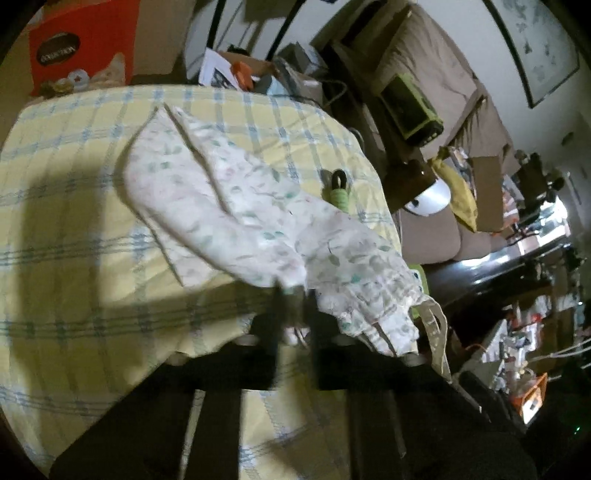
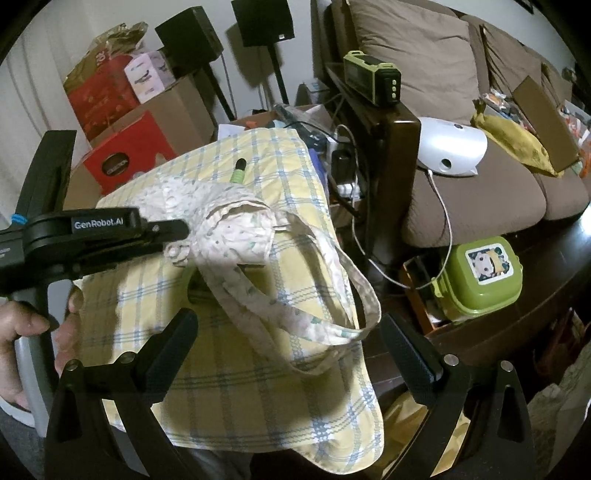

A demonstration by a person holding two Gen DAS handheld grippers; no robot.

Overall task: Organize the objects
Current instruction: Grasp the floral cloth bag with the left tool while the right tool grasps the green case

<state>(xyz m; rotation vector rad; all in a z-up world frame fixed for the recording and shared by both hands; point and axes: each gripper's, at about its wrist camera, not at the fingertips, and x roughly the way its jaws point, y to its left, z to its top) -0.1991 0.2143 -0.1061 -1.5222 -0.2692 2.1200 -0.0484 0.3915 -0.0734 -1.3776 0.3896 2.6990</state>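
Left tongs (image 1: 293, 295) are pinching the rim of the floral bag (image 1: 229, 206), which is lying on the checked cloth (image 1: 74, 258) over the bench. Right tongs (image 2: 291, 350) gape wide near the straps (image 2: 295, 295), holding nothing.

This is somebody's lived-in living room, dim and crowded with household clutter. A brown sofa (image 2: 476, 192) with big back cushions (image 2: 417, 48) runs along the wall under a framed picture (image 1: 535, 44), strewn with a yellow cloth bag (image 2: 513, 142) and a white domed gadget (image 2: 452, 151) on a charging cord. Black speakers on stands (image 2: 264, 22) rise behind stacked cardboard boxes (image 2: 177, 107) and a red gift box (image 2: 127, 155), a yellow plaid cloth (image 2: 258, 387) covers the table, and a green lunch box (image 2: 480, 275) with a cartoon sticker sits on a dark wooden ledge.
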